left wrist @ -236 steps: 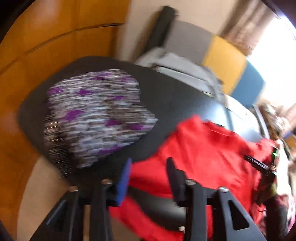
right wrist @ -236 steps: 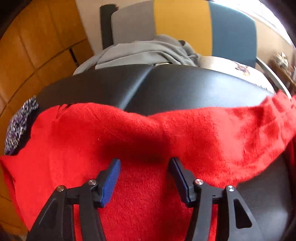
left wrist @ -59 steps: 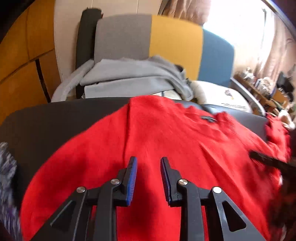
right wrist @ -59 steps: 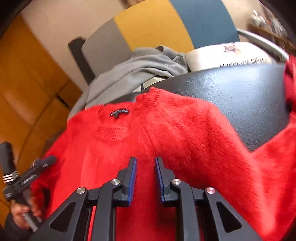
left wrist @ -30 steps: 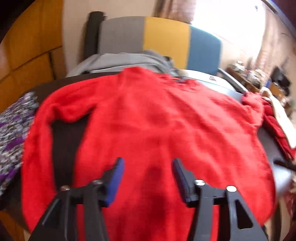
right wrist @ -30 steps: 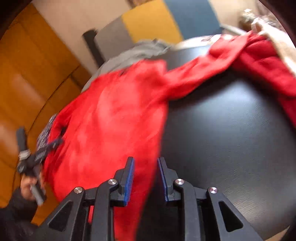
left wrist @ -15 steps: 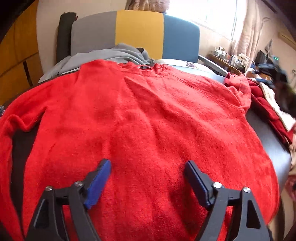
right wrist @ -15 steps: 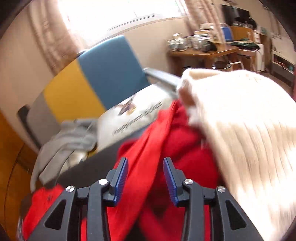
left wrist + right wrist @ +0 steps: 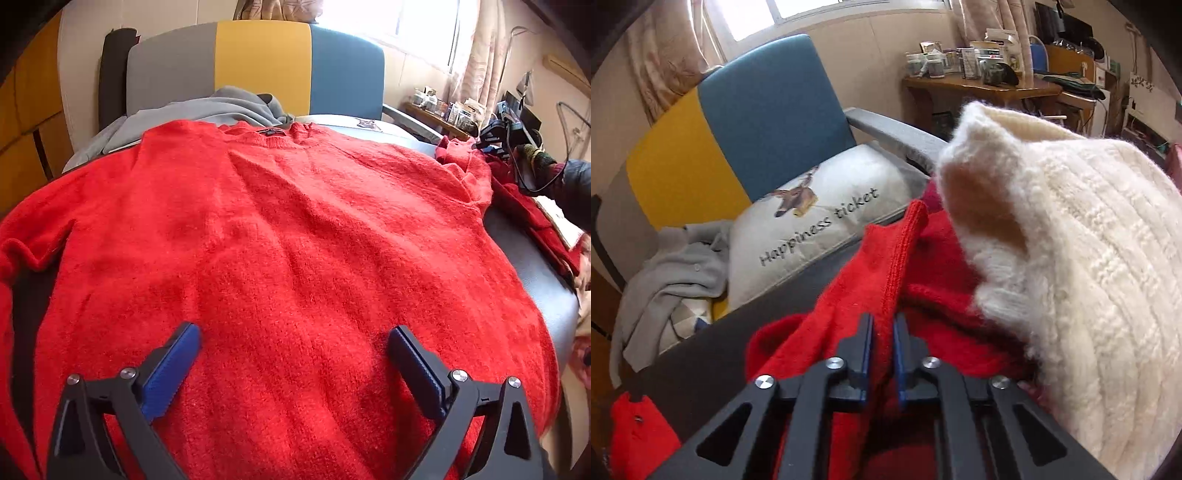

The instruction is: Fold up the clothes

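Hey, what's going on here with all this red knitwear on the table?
A person with a handheld gripper in each hand is folding clothes. A fluffy red knit sweater lies spread flat, neckline away, on the dark table. The left gripper is opening over its lower body, nothing between the pads. The right gripper is shut on the sweater's red sleeve, off to the side beside a cream knit garment.

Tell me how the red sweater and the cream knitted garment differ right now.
The red fuzzy sweater lies spread flat over the black table; the cream ribbed knitted garment sits bunched in a heap. The right gripper pinches the red sweater's sleeve; nothing grips the cream garment. The open left gripper is above the sweater's body. Both are soft knitwear.
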`<state>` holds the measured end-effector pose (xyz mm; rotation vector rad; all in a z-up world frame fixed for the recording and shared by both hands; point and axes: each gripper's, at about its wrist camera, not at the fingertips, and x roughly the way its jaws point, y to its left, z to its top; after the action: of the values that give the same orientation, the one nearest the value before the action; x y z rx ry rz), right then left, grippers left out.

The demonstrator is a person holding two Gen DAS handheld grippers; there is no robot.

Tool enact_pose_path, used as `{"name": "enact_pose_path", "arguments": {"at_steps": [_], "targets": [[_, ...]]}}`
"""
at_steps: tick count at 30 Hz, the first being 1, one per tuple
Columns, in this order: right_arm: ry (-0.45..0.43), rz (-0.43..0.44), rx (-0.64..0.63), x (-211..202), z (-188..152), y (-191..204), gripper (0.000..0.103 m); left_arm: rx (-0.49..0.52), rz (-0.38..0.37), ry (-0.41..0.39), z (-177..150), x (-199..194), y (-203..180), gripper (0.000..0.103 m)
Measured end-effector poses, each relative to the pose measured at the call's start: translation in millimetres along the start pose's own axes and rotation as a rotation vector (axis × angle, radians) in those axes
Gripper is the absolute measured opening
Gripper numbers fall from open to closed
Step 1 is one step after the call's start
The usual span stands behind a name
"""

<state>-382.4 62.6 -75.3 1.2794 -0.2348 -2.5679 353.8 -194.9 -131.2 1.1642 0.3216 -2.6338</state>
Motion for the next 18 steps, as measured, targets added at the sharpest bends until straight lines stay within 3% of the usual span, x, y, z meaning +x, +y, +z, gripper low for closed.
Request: {"name": "enact_pose_path", "arguments": {"at_steps": [2,6,9,12,18], "targets": [[-0.023,0.069,0.016,-19.1,-1.5,5.3,0.007,-0.003,-0.005,-0.004,-0.2,-0.3,1.0,0.102],[-0.092,0.354,0.056,-78.2,-18.3,31.1,0.007,-0.019,-0.022,-0.013,-0.3,-1.6,4.5,0.102],[-0.09,0.553,0.015,-119.3,-61.0,68.1,0.007,-0.04,-0.042,-0.014,0.9,-3.1,7.5,0.102],[-0.03,0.689,-0.046,-140.4,-117.2,109.3,0.007,-0.093,-0.067,0.011,6.0,-6.7,13.5,0.102],[0.083,0.71,-0.312,-164.3,-230.5,182.0,0.01,-0.352,-0.244,0.033,17.8,-25.9,47.8,0.094]]}}
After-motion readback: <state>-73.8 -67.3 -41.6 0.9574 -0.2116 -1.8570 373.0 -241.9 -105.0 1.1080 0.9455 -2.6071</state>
